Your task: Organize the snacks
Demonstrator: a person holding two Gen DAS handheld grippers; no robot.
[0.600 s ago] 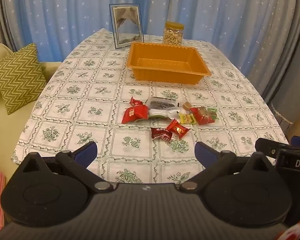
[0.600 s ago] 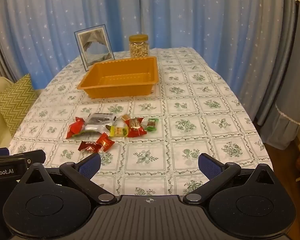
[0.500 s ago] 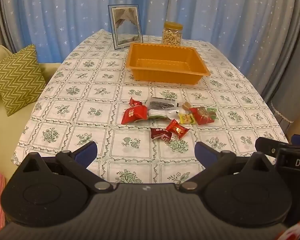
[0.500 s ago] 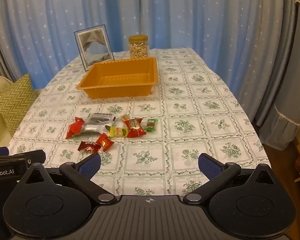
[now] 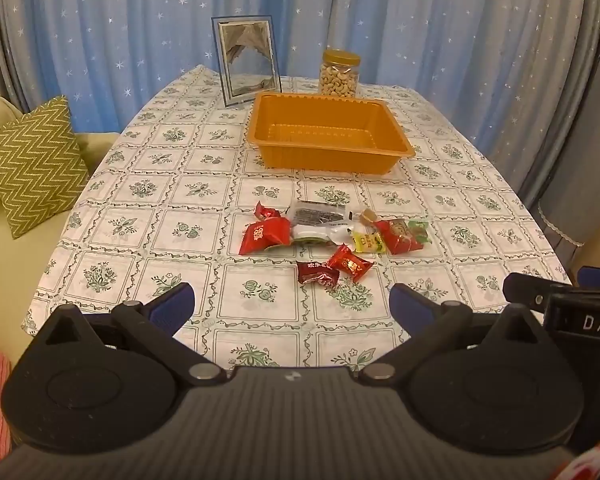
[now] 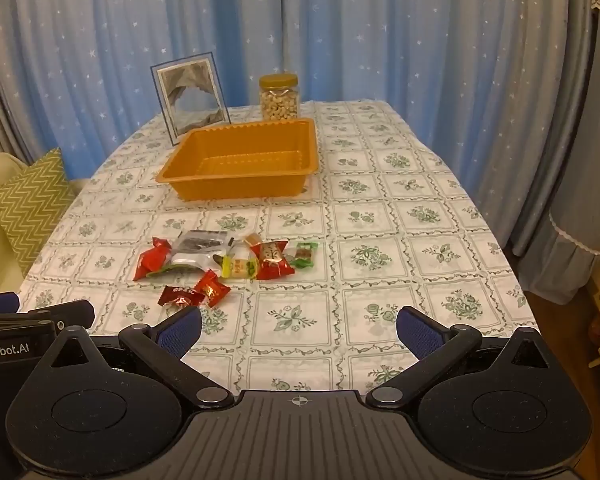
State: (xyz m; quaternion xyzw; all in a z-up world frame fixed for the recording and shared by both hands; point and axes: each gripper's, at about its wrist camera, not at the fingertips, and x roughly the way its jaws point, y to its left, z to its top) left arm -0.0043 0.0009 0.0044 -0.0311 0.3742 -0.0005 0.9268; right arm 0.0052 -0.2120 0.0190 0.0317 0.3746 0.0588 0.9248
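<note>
Nothing has gone into the orange tray [image 5: 332, 136] yet: its ribbed floor is bare in both views. All the snacks [image 5: 332, 236] lie in a loose cluster on the surface [image 5: 172, 200], nearer than the tray and well apart from it. The cluster holds a big red packet [image 5: 265, 235] at its left end, a clear packet with dark contents [image 5: 320, 216], a yellow candy [image 5: 366, 242], a red and green wrapper [image 5: 402, 234], and two small red candies [image 5: 334, 270] at the near edge.

The left gripper [image 5: 292, 304] hangs over the near edge of the surface with its jaws spread wide and nothing between them. The right gripper [image 6: 298, 330] does the same, spread and empty, with the cluster ahead and to its left.

So the sorting looks not yet begun; every packet is left to carry over. The jar of nuts [image 5: 339, 74] and a picture frame [image 5: 247, 62] stand behind the tray.
</note>
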